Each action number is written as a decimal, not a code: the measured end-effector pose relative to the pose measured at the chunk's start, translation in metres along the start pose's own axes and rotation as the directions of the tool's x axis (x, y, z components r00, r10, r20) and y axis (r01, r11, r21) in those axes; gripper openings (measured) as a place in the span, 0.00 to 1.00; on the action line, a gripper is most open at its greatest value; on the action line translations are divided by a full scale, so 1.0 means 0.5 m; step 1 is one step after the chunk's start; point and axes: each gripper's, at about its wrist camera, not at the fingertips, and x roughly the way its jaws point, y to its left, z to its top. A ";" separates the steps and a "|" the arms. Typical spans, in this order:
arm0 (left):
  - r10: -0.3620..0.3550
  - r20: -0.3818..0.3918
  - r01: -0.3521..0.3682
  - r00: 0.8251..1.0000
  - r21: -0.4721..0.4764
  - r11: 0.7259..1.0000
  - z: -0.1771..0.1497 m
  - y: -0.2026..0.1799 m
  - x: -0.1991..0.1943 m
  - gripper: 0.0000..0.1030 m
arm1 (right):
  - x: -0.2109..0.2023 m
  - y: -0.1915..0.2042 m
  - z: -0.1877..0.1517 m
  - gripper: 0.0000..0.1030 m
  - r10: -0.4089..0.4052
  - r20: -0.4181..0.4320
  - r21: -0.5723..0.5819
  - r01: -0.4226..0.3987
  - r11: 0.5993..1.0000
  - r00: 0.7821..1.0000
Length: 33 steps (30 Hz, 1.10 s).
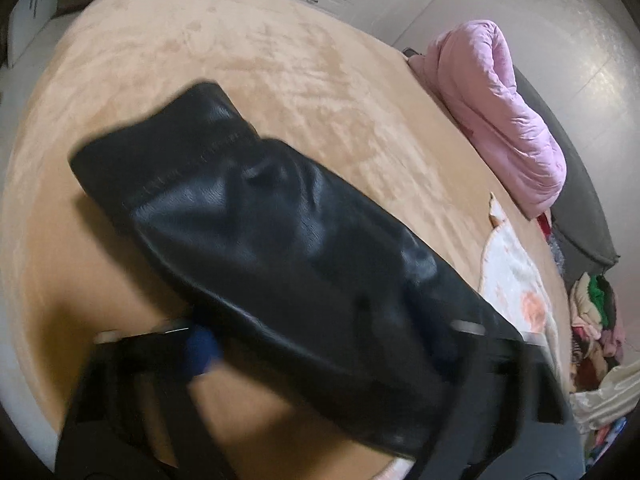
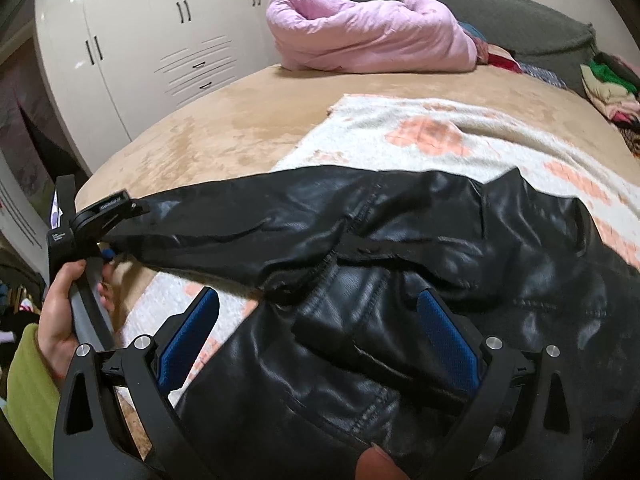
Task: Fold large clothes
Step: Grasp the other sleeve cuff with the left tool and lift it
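Note:
A black leather jacket [image 2: 400, 280] lies on a white and orange blanket [image 2: 420, 136] on the bed. One sleeve [image 1: 260, 216] stretches left and runs between the fingers of my left gripper [image 1: 320, 344]. Its blue pad [image 1: 200, 350] sits at the sleeve's edge, and the other finger is covered by the leather. The left wrist view is blurred, so I cannot see whether the pads press. In the right wrist view a hand [image 2: 56, 320] holds the left gripper [image 2: 108, 256] at the far left. My right gripper [image 2: 317, 294] hovers open over the jacket's body, with nothing gripped.
The bed has a tan plush cover [image 1: 240, 60]. A rolled pink quilt [image 2: 372, 36] lies at its head against a grey headboard [image 2: 500, 8]. Loose clothes [image 1: 596, 312] are piled at the bed's right side. White wardrobe doors [image 2: 140, 48] stand beyond the far-left edge.

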 end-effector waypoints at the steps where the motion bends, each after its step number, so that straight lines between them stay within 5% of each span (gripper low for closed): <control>1: -0.002 0.000 0.002 1.000 -0.008 1.000 0.004 0.007 0.002 0.20 | -0.003 -0.006 -0.005 0.96 -0.004 -0.001 0.009 0.004 1.000 1.000; 7: -0.154 0.066 0.156 0.986 -0.022 0.988 0.014 0.010 -0.049 0.02 | -0.026 -0.060 -0.048 0.96 -0.019 -0.006 0.098 0.019 0.995 1.000; 18: -0.310 0.154 0.270 0.938 0.233 0.934 -0.013 -0.166 -0.218 0.00 | -0.118 -0.172 -0.096 0.96 -0.085 0.020 0.231 0.078 0.970 0.996; 27: -0.438 0.142 0.337 0.888 0.447 0.828 -0.081 -0.346 -0.328 0.00 | -0.196 -0.250 -0.121 0.96 -0.115 0.077 0.337 0.083 0.938 0.990; 33: -0.496 0.040 0.364 0.867 0.630 0.686 -0.207 -0.492 -0.356 0.00 | -0.238 -0.298 -0.144 0.96 -0.128 0.108 0.406 0.073 0.911 0.986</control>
